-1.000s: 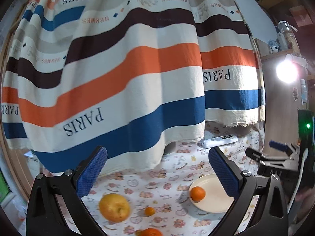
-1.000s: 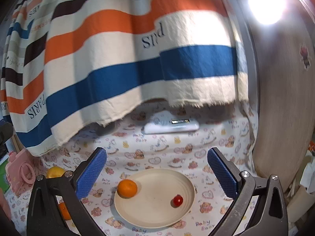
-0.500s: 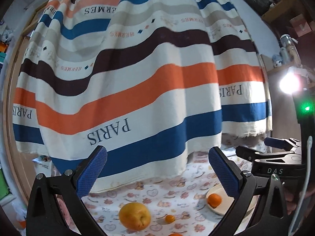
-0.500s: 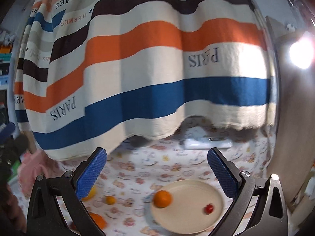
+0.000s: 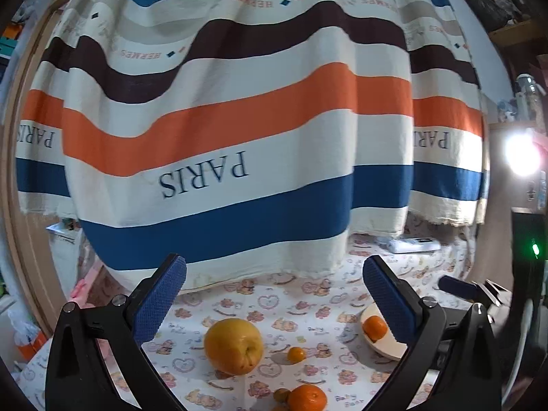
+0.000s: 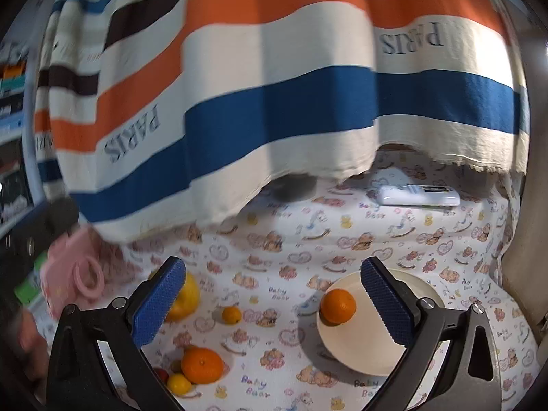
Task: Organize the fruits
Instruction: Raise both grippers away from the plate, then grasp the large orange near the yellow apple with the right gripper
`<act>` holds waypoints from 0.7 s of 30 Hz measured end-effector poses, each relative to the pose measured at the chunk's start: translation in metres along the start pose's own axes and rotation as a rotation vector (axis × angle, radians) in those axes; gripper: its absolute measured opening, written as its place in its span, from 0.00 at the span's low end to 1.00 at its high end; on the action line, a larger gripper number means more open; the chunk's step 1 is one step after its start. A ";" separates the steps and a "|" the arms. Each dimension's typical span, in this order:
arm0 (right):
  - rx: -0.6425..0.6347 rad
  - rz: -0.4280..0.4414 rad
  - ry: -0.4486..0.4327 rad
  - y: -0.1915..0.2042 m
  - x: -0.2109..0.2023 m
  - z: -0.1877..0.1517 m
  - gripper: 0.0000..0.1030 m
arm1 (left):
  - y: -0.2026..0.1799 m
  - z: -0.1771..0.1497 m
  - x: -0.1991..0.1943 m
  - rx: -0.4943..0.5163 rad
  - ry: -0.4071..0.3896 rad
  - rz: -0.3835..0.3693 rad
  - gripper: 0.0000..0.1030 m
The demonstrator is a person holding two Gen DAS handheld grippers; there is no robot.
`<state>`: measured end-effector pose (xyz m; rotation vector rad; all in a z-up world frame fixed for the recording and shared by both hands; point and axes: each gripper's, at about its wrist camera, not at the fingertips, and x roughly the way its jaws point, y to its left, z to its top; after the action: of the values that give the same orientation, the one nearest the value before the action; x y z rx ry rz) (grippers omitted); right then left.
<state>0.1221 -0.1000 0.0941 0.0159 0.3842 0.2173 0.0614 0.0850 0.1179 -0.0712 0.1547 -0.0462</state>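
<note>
1. Fruits lie loose on the printed cloth (image 6: 274, 239); my left gripper (image 5: 274, 294) and right gripper (image 6: 272, 294) both hang above them, spread wide and empty.
2. One orange (image 6: 337, 306) sits at the cream plate (image 6: 370, 352) edge.
3. Open cloth separates plate from grapefruit (image 5: 233, 346) and kumquat (image 5: 296, 354).
4. I see the striped curtain's (image 5: 222, 130) hem hanging over the far side.

Hanging curtain (image 5: 239, 130) striped cream, orange, blue, dark brown, table cover (image 6: 308, 246) white with bear-and-heart print, cream plate (image 6: 373, 349) at right, orange fruit (image 6: 337, 306) on it, blue gripper pads (image 6: 159, 304).
</note>
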 end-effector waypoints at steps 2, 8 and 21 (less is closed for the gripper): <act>-0.025 -0.004 0.005 0.007 0.001 -0.006 1.00 | 0.003 0.000 0.003 0.000 0.012 0.022 1.00; -0.028 0.101 0.100 0.024 0.017 -0.021 0.98 | 0.017 0.000 0.010 -0.042 0.048 0.047 1.00; 0.006 0.228 0.416 0.053 0.075 -0.068 0.73 | 0.027 -0.002 0.017 -0.088 0.107 0.063 1.00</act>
<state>0.1533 -0.0339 0.0065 0.0206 0.7993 0.4476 0.0784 0.1110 0.1113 -0.1514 0.2658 0.0195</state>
